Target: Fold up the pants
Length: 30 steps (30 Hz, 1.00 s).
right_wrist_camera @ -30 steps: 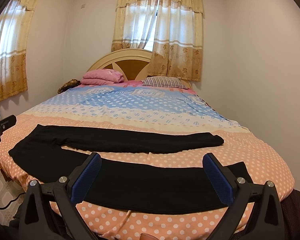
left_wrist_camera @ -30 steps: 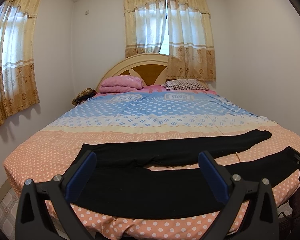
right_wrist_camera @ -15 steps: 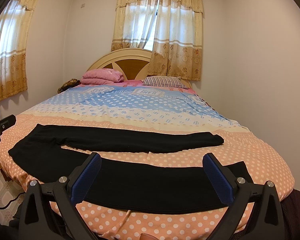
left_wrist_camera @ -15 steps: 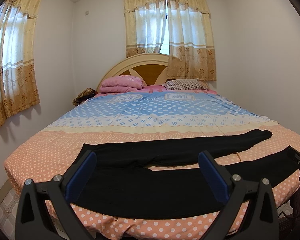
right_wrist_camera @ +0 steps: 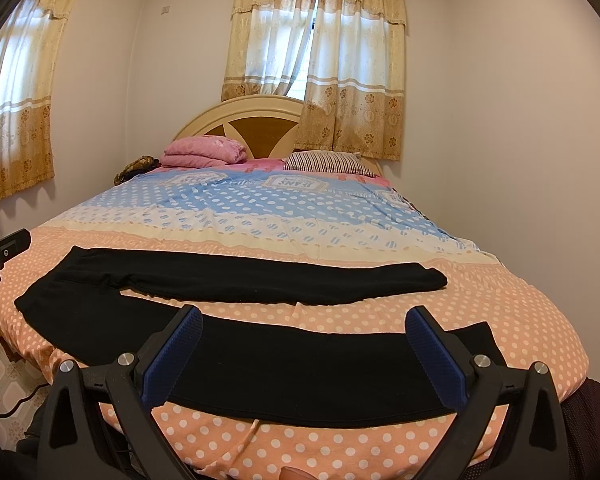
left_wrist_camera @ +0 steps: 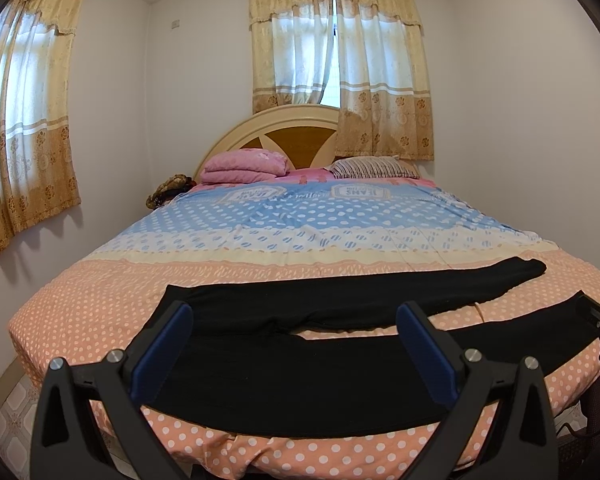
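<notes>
No fold is made yet: the pants (left_wrist_camera: 300, 376) are spread flat on the bed (left_wrist_camera: 100, 300) ahead of both hand-held grippers — left hand-held gripper (left_wrist_camera: 296, 344) and right hand-held gripper (right_wrist_camera: 304, 352) are held apart, empty.

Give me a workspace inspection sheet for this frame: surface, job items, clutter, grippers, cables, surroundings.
Surface: bed with polka-dot cover, mostly flat.
Job's things: black pants spread flat across the foot of the bed, legs apart, unfolded.
Clutter: pink folded blanket, striped pillow, brown bundle, all at the headboard end.
Grippers: left gripper and right gripper open, above the near leg, holding nothing.
Cables: dark cable by the floor, left of the bed.
Surroundings: curtained windows, plain walls.
</notes>
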Motion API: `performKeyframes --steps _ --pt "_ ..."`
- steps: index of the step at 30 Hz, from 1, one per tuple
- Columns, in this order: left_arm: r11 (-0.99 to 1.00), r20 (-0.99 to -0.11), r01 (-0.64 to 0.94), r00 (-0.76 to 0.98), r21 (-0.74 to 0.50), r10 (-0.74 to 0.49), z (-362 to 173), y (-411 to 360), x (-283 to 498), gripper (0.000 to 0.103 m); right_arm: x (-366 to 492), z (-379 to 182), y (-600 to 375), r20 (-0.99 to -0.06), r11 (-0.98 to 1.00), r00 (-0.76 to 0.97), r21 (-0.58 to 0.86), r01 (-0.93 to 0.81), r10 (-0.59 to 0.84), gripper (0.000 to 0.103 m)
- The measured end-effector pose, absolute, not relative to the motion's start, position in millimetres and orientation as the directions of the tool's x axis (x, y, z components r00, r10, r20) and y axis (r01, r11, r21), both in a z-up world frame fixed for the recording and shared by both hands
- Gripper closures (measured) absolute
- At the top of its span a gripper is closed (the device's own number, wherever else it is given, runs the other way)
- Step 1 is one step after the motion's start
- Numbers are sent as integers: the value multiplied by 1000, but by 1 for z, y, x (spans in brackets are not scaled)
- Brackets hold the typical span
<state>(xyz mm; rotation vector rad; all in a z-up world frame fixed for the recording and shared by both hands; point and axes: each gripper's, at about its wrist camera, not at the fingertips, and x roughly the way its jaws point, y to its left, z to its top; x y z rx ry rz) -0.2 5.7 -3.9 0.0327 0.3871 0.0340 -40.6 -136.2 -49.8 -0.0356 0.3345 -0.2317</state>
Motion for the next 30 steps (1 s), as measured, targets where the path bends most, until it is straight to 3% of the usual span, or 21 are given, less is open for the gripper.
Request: performKeyframes --steps 21,30 --pt "998 -400 -36 915 49 53 -14 12 7 0 -36 -55 -133 -339 973 912 -81 217 -232 1" --pt "980 -405 -161 893 120 197 -30 56 50 0 -20 -74 -142 -383 988 911 -45 147 -152 1"
